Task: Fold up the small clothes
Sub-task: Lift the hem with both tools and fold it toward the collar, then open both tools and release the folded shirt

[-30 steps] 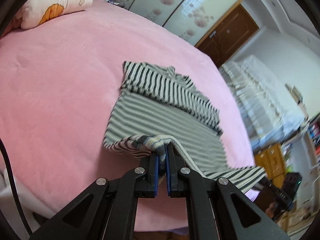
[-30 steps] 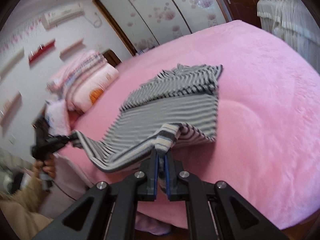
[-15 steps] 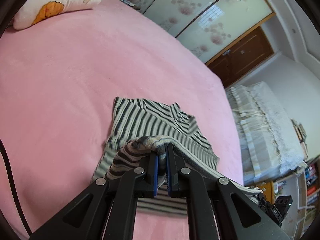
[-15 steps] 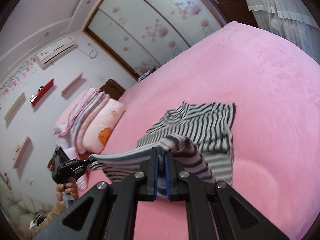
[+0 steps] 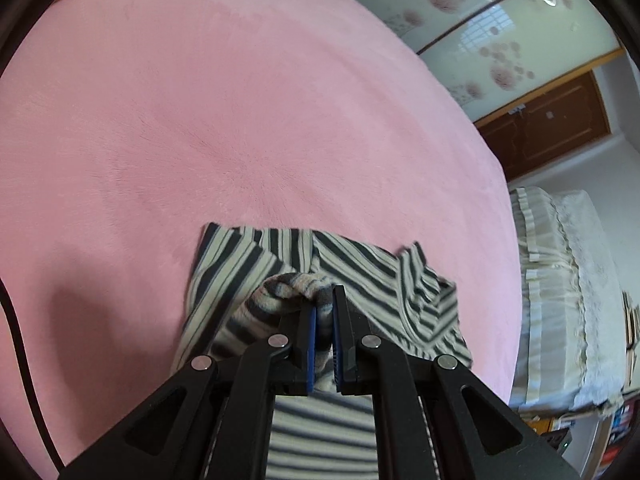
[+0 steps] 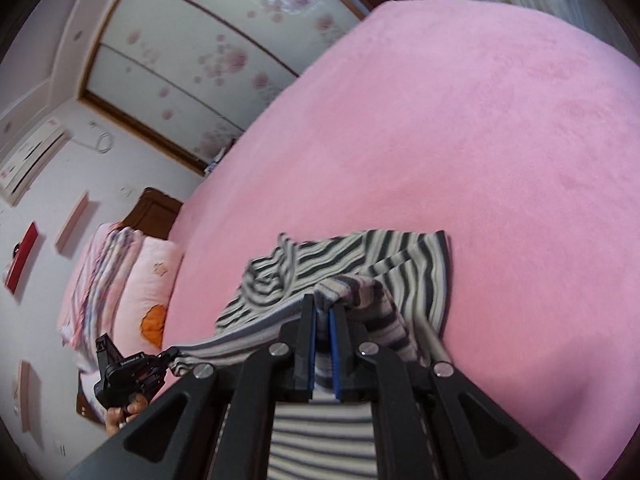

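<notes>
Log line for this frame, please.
phase: folding striped shirt hem toward collar | left tongs: shut on hem | right tongs: shut on hem | surface: pink bed

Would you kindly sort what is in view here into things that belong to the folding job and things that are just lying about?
Belongs to the job:
striped top
left tongs, shut on its hem
right tongs, shut on its hem
pink bed

Just lying about:
pillows
wardrobe
door

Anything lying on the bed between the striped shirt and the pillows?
Nothing: in the right wrist view, only bare pink blanket separates the striped shirt from the pillows.
</notes>
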`<state>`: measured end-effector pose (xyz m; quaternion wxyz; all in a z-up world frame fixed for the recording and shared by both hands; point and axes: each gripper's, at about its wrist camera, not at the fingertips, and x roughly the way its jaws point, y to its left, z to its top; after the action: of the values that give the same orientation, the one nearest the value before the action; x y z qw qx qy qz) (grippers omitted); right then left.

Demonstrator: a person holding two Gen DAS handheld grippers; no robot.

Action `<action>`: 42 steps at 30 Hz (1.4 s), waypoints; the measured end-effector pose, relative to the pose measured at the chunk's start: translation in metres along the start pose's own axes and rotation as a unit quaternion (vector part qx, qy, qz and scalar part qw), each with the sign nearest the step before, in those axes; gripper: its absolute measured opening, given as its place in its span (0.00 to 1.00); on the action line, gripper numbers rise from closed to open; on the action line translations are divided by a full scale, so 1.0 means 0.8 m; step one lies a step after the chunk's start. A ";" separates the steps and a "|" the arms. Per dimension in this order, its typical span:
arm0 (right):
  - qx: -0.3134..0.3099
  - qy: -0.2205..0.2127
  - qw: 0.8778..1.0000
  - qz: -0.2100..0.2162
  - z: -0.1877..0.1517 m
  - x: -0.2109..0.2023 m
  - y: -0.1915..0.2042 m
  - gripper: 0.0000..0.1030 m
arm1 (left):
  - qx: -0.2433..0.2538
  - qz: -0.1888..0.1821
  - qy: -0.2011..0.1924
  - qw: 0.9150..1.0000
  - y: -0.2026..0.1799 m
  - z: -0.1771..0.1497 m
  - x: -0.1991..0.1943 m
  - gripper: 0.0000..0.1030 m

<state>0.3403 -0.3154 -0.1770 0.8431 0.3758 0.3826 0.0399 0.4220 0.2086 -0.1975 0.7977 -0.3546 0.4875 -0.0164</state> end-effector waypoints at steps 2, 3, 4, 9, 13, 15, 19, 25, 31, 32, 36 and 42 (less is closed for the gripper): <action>0.009 0.002 1.000 -0.008 0.007 0.016 -0.007 0.05 | -0.007 0.005 0.005 1.000 0.003 0.005 0.019 0.04; 0.012 0.002 1.000 -0.012 0.010 0.021 -0.009 0.05 | -0.009 0.009 0.005 1.000 0.004 0.007 0.029 0.04; 0.013 0.002 1.000 -0.015 0.012 0.026 -0.011 0.05 | -0.009 0.012 0.006 1.000 0.003 0.009 0.036 0.04; 0.021 0.000 0.999 -0.031 0.026 0.049 -0.019 0.05 | -0.018 0.009 0.003 1.000 -0.001 0.019 0.064 0.04; 0.040 0.017 0.998 -0.048 0.033 0.068 -0.029 0.09 | -0.053 0.010 0.019 0.998 0.008 0.025 0.085 0.07; 0.068 0.032 0.996 -0.048 0.034 0.076 -0.041 0.10 | -0.076 -0.005 0.021 0.997 0.017 0.026 0.088 0.09; 0.083 0.024 0.996 -0.032 0.038 0.071 -0.053 0.15 | -0.105 -0.045 0.007 0.993 0.026 0.029 0.086 0.16; 0.078 -0.014 0.996 -0.044 0.059 0.050 -0.054 0.37 | -0.131 -0.066 -0.024 0.989 0.030 0.035 0.084 0.37; -0.048 -0.019 0.993 -0.108 0.063 0.045 -0.015 0.37 | -0.072 -0.025 -0.032 0.997 0.011 0.041 0.079 0.42; -0.073 -0.016 0.990 -0.118 0.060 0.045 -0.008 0.37 | -0.042 -0.014 -0.032 0.999 0.003 0.041 0.076 0.42; -0.160 0.004 0.977 -0.142 0.045 0.043 0.013 0.37 | 0.068 0.028 -0.036 0.997 -0.018 0.037 0.059 0.42; -0.245 0.024 0.956 -0.158 0.020 0.034 0.032 0.37 | 0.233 0.095 -0.042 0.967 -0.031 0.024 0.034 0.42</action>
<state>0.3761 -0.2971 -0.1701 0.8954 0.0916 0.4357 0.0073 0.4591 0.1903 -0.1991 0.8759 -0.1118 0.4677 -0.0391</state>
